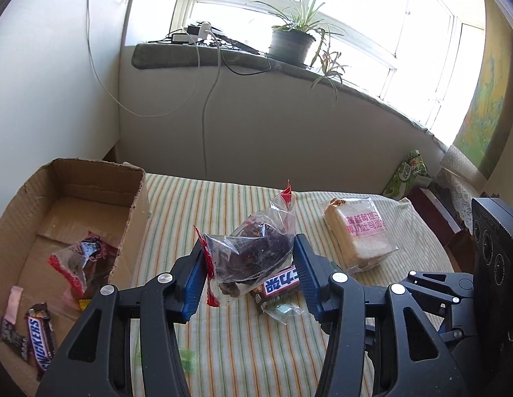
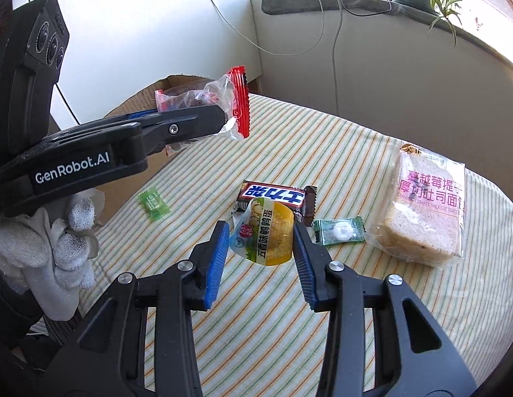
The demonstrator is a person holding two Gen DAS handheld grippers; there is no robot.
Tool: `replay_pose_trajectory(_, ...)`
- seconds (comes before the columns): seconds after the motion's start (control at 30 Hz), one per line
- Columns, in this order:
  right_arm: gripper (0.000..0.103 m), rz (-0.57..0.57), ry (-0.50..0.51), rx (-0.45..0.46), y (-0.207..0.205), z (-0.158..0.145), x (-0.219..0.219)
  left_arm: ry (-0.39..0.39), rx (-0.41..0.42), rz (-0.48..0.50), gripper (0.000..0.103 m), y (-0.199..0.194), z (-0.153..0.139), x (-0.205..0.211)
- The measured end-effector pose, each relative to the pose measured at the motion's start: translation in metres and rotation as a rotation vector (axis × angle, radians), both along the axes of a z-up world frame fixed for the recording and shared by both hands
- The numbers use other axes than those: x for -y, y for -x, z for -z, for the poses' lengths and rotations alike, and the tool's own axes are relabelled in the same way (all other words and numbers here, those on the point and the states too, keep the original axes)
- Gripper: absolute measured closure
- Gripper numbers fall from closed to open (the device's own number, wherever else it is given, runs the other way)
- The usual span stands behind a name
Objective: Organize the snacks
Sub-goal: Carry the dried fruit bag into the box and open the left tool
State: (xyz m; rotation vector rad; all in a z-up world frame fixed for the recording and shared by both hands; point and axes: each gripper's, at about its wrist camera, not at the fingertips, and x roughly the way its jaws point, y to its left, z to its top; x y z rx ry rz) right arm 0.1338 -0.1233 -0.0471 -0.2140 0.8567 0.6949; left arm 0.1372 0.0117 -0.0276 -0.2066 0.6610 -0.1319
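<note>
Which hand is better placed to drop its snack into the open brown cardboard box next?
Left, probably. The left gripper holds the clear red-edged bag of dark snacks right beside the cardboard box; the right gripper, holding the yellow egg packet, sits farther away.

Cardboard box [image 1: 67, 198] left of bread pack [image 1: 359, 235]
</note>
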Motion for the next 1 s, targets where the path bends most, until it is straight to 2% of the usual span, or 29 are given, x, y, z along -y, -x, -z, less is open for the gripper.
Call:
replay_pose_trajectory(0.57,0.062,-0.144,-0.026,0.040,0.027,-0.021,-0.088,-0.016,0.046,-0.181,0.054,0.044,-0.020,-0.090)
replay_pose_trajectory(1.0,0.062,-0.261,-0.017,0.047,0.037,-0.025,-0.162,-0.011,0.025,-0.308,0.054,0.063,-0.011,-0.149)
